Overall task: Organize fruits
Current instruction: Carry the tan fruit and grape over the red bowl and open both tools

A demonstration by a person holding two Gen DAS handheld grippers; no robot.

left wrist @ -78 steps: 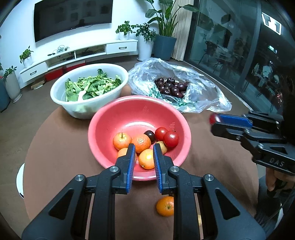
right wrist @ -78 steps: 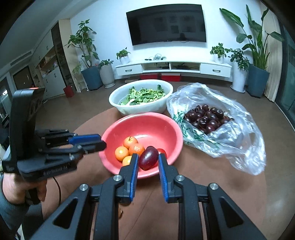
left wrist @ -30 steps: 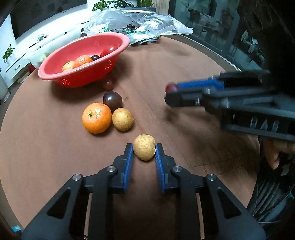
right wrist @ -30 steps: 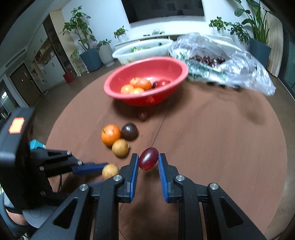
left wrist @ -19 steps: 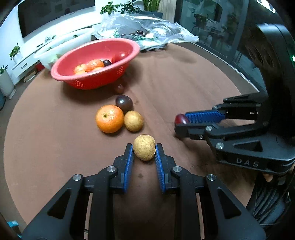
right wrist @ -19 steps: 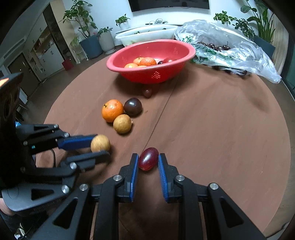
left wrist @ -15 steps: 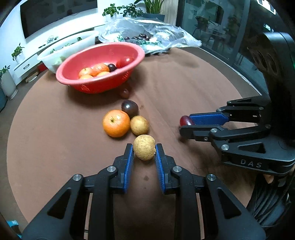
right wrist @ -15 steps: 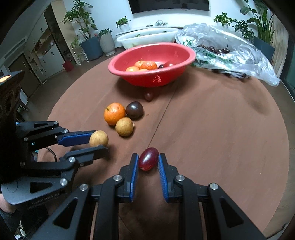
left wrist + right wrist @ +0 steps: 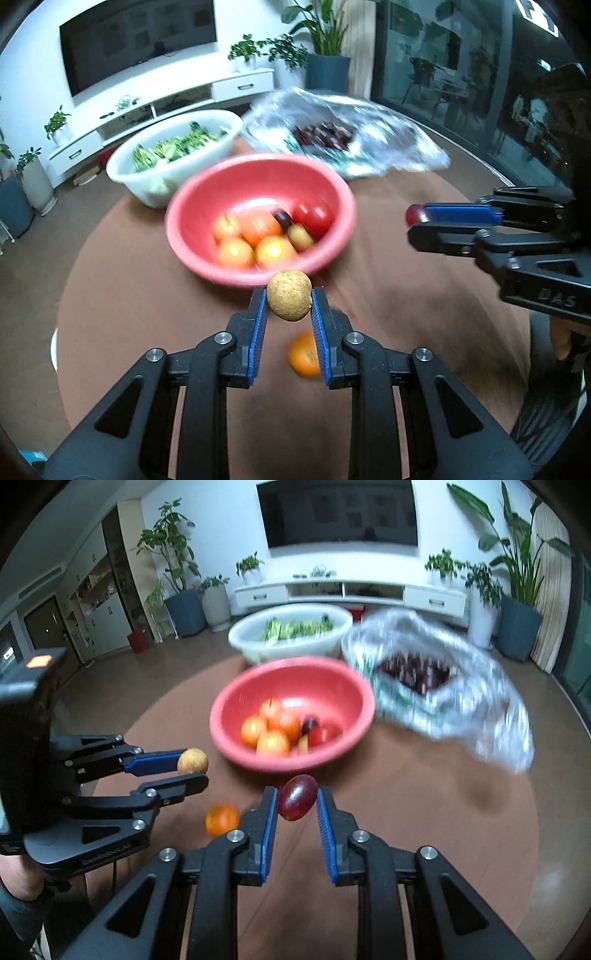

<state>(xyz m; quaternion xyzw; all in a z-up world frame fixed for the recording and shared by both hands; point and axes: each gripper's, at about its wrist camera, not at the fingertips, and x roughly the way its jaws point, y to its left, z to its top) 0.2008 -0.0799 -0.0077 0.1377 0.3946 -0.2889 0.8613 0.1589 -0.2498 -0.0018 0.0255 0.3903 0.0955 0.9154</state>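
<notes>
My left gripper (image 9: 289, 301) is shut on a tan round fruit (image 9: 289, 300) and holds it in the air just in front of the red bowl (image 9: 332, 188). The bowl holds several oranges, a red fruit and a dark plum. My right gripper (image 9: 296, 802) is shut on a dark red plum (image 9: 297, 801), also raised near the bowl's (image 9: 229, 709) front rim. The left gripper shows at the left of the right wrist view (image 9: 192, 766), and the right gripper at the right of the left wrist view (image 9: 415, 221). One orange (image 9: 303, 354) lies on the table below my left gripper.
A white basin of green vegetables (image 9: 122, 166) stands behind the bowl. A clear plastic bag of dark cherries (image 9: 325, 134) lies at the back right. All rest on a round brown table (image 9: 129, 295). The view is blurred by motion.
Both grippers have lifted off the table with their fruits and moved up to the red bowl. The loose fruits left on the table have dropped below the view except one orange.
</notes>
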